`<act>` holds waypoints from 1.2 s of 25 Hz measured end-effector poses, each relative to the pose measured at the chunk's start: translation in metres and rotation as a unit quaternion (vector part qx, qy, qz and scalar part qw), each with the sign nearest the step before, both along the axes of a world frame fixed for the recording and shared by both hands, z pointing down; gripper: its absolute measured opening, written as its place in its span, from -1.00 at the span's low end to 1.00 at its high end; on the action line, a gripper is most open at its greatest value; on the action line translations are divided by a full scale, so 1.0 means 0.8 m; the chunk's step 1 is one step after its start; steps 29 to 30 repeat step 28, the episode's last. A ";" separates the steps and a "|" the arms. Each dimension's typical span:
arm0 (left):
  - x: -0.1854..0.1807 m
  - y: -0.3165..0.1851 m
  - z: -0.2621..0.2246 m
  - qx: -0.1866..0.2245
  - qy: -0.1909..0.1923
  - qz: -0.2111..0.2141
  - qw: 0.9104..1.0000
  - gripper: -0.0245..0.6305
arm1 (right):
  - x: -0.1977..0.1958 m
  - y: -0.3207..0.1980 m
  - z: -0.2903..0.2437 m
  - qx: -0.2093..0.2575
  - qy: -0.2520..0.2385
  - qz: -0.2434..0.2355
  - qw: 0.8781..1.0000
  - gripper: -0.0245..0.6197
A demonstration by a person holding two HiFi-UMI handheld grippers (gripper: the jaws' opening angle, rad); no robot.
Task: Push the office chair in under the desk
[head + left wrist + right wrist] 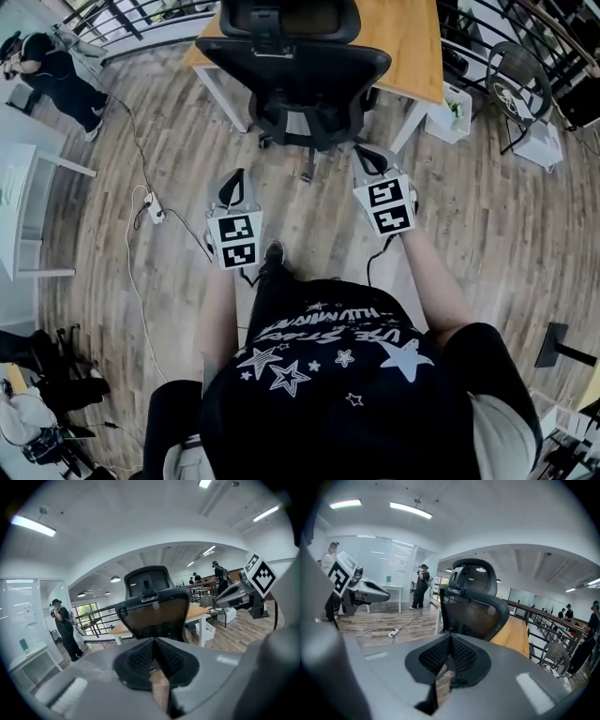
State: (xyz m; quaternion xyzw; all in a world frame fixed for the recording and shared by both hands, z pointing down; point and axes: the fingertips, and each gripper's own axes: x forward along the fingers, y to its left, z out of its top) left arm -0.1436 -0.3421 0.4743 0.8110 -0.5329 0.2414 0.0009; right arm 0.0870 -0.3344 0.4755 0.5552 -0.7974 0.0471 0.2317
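Holding my left hand-held gripper (235, 183) and right hand-held gripper (368, 159) clenched, empty, just behind the chair (302, 73) at 12 o'clock by the table (412, 42), I judge it either awaiting a push or just released.

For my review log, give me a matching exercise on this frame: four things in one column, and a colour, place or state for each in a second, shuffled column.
1. office chair
2. desk
3. power strip
4. left gripper

A. white, lying on the floor
B. jaws shut, nothing between them
C. black, with a mesh back
D. wooden top, white legs

Pairs: 1-C, 2-D, 3-A, 4-B.
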 end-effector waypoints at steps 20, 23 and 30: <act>-0.006 0.141 0.019 -0.030 0.036 -0.079 0.996 -0.92 | -0.035 0.096 0.015 -0.019 0.011 -0.114 0.993 -0.92; -0.009 0.148 0.021 -0.033 0.036 -0.079 0.996 -0.92 | -0.038 0.099 0.011 -0.017 0.013 -0.119 0.993 -0.92; -0.017 0.151 0.019 -0.030 0.041 -0.084 0.995 -0.92 | -0.044 0.094 0.003 -0.010 0.009 -0.122 0.992 -0.92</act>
